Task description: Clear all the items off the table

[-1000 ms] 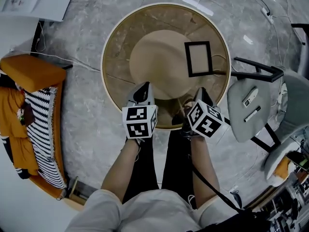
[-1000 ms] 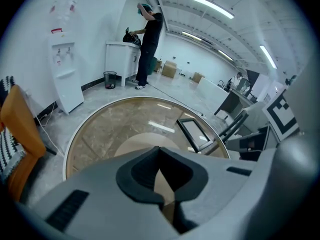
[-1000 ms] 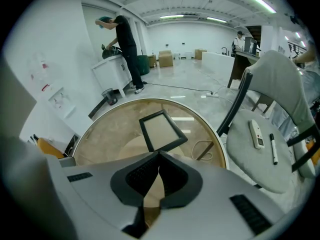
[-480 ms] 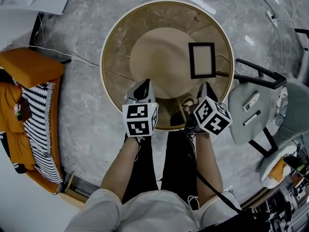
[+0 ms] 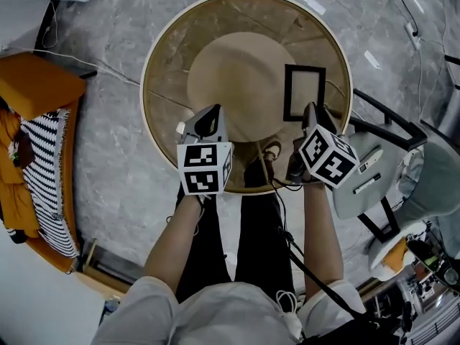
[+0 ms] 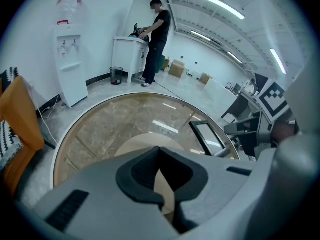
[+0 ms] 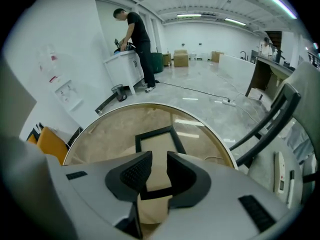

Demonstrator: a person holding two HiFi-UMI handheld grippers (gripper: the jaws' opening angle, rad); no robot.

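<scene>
You're reaching for the frame
Your right gripper is spreading, empty, frame at 12 o'clock; left gripper closed; lower and pinch

It was a large open lab or workshop hall: beyond the round glass bench stood a water dispenser and cardboard boxes, under ceiling strip lights.

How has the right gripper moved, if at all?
Yes: the right gripper moved toward the picture frame; its jaws just opened, frame edge in their gap, ungripped.
</scene>
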